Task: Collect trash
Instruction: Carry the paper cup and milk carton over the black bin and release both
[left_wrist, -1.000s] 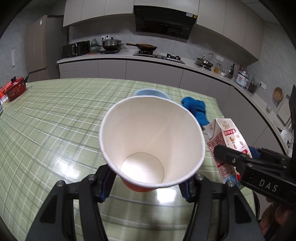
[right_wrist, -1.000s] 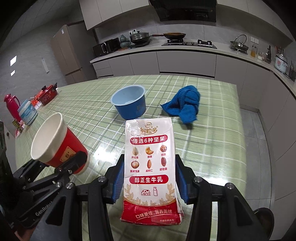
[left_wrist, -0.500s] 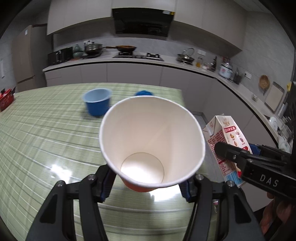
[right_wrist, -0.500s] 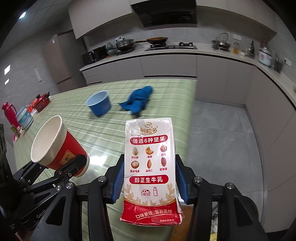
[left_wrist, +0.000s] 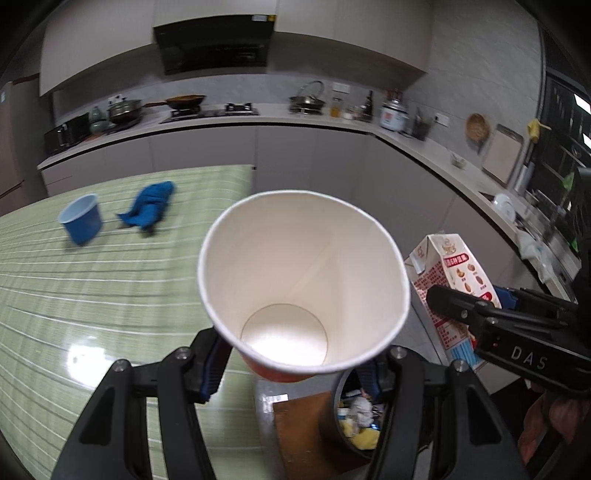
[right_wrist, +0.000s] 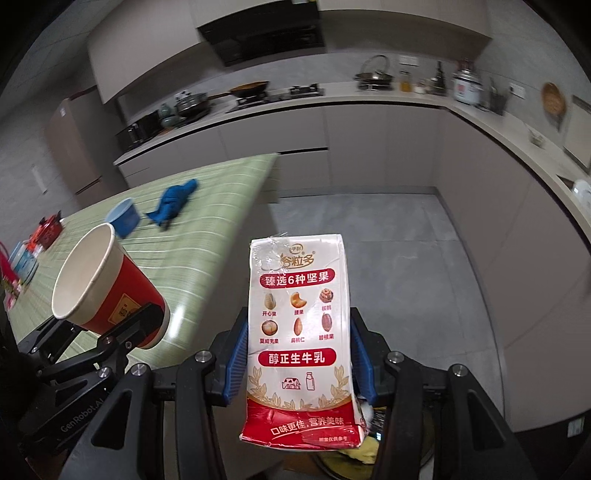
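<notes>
My left gripper (left_wrist: 295, 365) is shut on a red paper cup (left_wrist: 303, 280), white inside and empty, held past the table's right edge; the cup also shows in the right wrist view (right_wrist: 107, 288). My right gripper (right_wrist: 297, 365) is shut on a red-and-white milk carton (right_wrist: 299, 339), which also shows in the left wrist view (left_wrist: 448, 273). A dark trash bin (left_wrist: 356, 421) with trash in it stands on the floor below both grippers; it is partly hidden behind the carton in the right wrist view (right_wrist: 354, 458).
The green checked table (left_wrist: 92, 295) lies to the left, with a blue bowl (left_wrist: 81, 219) and a blue cloth (left_wrist: 149, 205) on it. A brown board (left_wrist: 299, 432) lies under the bin. Grey floor (right_wrist: 406, 258) and kitchen counters (right_wrist: 498, 125) lie ahead and to the right.
Both grippers have swung right, off the table and over the floor, still holding the cup and carton. The trash bin has come into view below them.
</notes>
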